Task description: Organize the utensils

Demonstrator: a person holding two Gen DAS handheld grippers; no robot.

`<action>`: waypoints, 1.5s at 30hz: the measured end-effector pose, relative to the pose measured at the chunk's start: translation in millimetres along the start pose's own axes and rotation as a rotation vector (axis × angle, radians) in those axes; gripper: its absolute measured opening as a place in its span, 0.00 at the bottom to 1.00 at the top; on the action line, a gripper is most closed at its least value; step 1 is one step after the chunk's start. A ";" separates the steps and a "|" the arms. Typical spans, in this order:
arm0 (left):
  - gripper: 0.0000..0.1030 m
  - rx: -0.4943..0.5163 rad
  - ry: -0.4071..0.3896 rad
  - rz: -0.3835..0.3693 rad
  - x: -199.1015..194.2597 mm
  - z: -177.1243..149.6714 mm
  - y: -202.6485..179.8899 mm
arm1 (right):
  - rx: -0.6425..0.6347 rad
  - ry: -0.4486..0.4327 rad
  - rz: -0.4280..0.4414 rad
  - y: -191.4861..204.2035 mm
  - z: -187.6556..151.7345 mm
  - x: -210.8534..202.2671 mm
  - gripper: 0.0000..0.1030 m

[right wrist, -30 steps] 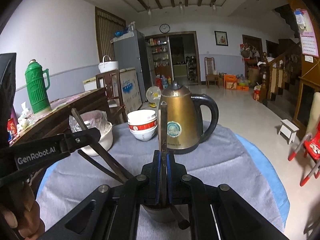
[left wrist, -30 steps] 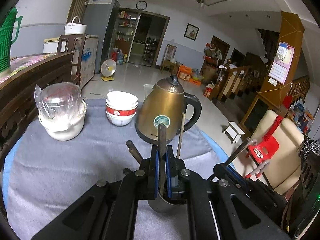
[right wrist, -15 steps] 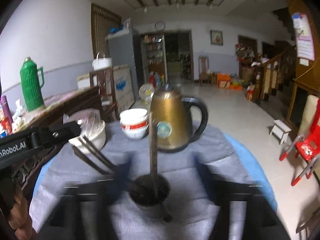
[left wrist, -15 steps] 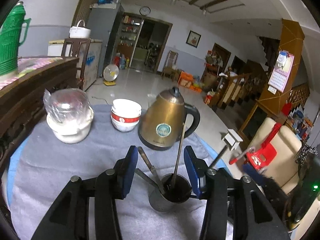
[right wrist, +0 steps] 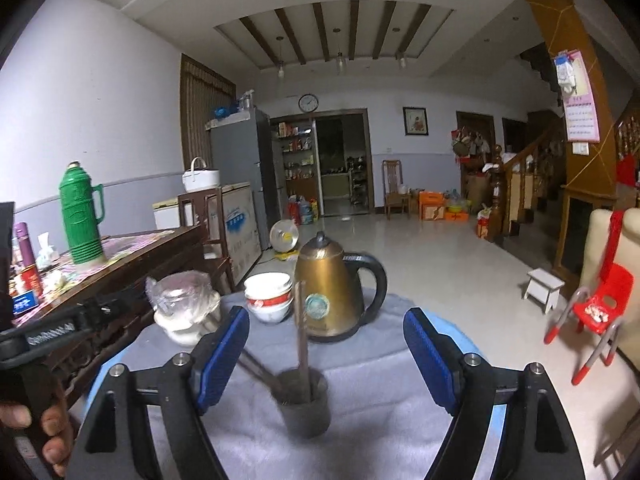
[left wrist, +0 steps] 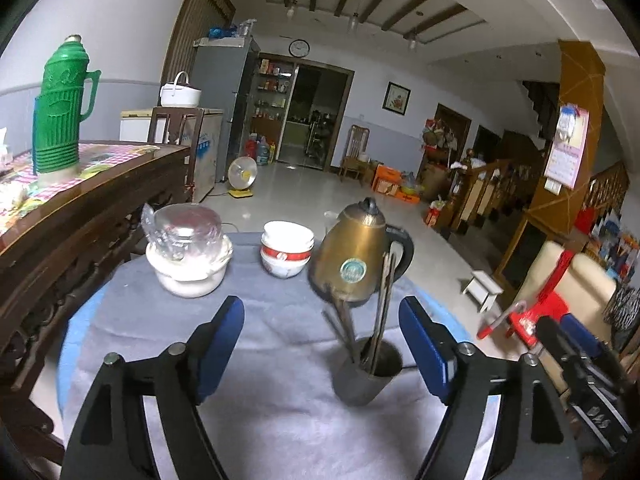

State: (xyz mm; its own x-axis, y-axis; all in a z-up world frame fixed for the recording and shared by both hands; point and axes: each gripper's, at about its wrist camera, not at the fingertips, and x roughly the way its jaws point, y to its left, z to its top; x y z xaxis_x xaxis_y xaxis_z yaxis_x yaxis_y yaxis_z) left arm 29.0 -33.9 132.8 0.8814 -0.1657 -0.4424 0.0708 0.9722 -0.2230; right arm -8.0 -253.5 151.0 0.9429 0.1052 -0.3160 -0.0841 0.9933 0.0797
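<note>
A dark metal cup (left wrist: 366, 374) (right wrist: 304, 404) stands on the grey cloth (left wrist: 260, 336) and holds several dark utensils (left wrist: 380, 312) (right wrist: 301, 332) that lean out of its rim. My left gripper (left wrist: 322, 338) hovers above and behind the cup, its jaws opening wide, and its blue pads (left wrist: 222, 344) touch nothing. My right gripper (right wrist: 326, 354) is open too, pulled back from the cup, with the utensils seen between its pads (right wrist: 222, 356) but apart from them.
Behind the cup stand a brass kettle (left wrist: 356, 256) (right wrist: 332, 292), stacked white bowls (left wrist: 286, 248) (right wrist: 268, 296) and a plastic-wrapped white pot (left wrist: 188, 256) (right wrist: 184, 312). A wooden sideboard (left wrist: 80, 216) with a green thermos (left wrist: 62, 104) runs along the left. A hand (right wrist: 44, 428) grips the left gripper's handle.
Both grippers let go of the utensils they held in the cup and opened wide. Both drew back and up from the cup, which now looks smaller in each view.
</note>
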 end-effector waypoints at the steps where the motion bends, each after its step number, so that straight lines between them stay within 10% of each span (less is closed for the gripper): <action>1: 0.82 0.014 0.012 0.008 -0.7 -7.4 -0.3 | 0.008 0.012 0.008 -0.3 -5.5 -3.8 0.80; 13: 0.83 0.091 0.161 0.099 14.6 -66.8 0.8 | 0.038 0.206 0.064 -1.1 -72.4 -9.4 0.80; 45: 0.98 0.052 0.147 0.120 16.9 -61.7 8.1 | -0.103 0.162 -0.025 15.3 -54.9 -6.4 0.84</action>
State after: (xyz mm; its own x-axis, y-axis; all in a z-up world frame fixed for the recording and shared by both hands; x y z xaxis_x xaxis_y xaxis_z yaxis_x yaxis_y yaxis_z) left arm 15.6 -39.0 69.9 0.8077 -0.0668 -0.5858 -0.0034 0.9930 -0.1178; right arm -33.0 -236.3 102.4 0.8816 0.0783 -0.4655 -0.1013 0.9946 -0.0246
